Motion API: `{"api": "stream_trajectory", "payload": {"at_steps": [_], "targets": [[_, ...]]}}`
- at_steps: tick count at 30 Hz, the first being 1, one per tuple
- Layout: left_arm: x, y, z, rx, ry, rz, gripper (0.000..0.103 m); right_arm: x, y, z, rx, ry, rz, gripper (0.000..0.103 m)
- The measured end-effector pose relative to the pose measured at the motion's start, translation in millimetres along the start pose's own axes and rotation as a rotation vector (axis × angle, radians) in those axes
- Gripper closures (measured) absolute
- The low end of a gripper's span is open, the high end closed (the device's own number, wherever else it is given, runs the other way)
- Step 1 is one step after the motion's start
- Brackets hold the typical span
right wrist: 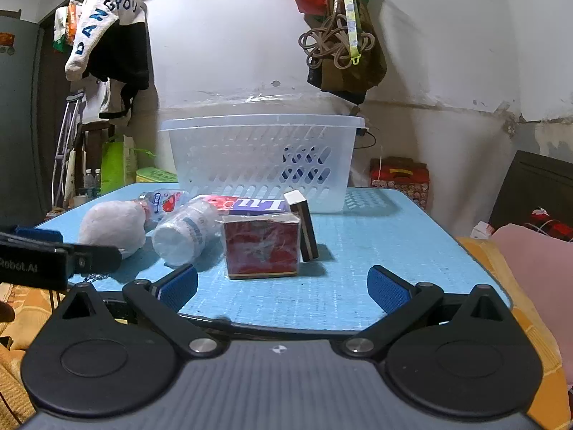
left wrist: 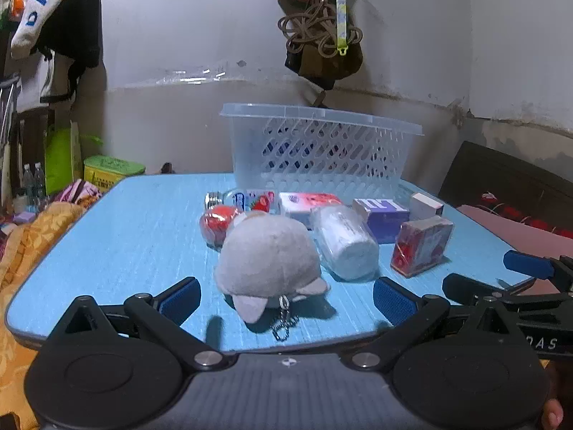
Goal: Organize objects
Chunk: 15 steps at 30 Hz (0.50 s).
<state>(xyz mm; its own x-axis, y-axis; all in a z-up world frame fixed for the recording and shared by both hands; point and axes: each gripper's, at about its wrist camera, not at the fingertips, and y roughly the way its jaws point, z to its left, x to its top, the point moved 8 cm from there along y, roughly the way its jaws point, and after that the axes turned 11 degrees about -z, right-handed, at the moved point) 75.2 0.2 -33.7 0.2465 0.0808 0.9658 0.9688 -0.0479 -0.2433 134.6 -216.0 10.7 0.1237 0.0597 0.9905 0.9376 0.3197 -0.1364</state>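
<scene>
A clear plastic basket [left wrist: 322,147] stands at the back of the blue table [left wrist: 136,236]; it also shows in the right wrist view [right wrist: 258,165]. In front of it lie a grey plush keychain [left wrist: 266,254], a white bottle on its side [left wrist: 343,240], a red box [left wrist: 420,247], a purple box [left wrist: 381,215], a small white box [left wrist: 426,206], a pink-and-white pack [left wrist: 308,204] and a red round item [left wrist: 216,224]. My left gripper [left wrist: 286,302] is open, its pads either side of the plush. My right gripper [right wrist: 283,288] is open and empty, just short of the red box [right wrist: 263,247].
Clothes and a bag hang on the wall behind [right wrist: 343,46]. Bedding lies left of the table [left wrist: 21,251] and a pink cushion to its right [right wrist: 537,268]. The right gripper's fingers show at the right edge of the left wrist view [left wrist: 526,267].
</scene>
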Motion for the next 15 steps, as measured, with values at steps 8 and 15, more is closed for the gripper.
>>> {"api": "stream_trajectory", "payload": {"at_steps": [8,15], "targets": [[-3.4,-2.7,-1.6,0.003,-0.005,0.024,0.000,7.4,-2.8,5.1,0.011,-0.016,-0.008,0.000],[-1.8,-5.1,-0.9,0.014,-0.003,0.024,0.000,2.2,2.4,6.0,0.025,-0.006,0.028,0.000]]}}
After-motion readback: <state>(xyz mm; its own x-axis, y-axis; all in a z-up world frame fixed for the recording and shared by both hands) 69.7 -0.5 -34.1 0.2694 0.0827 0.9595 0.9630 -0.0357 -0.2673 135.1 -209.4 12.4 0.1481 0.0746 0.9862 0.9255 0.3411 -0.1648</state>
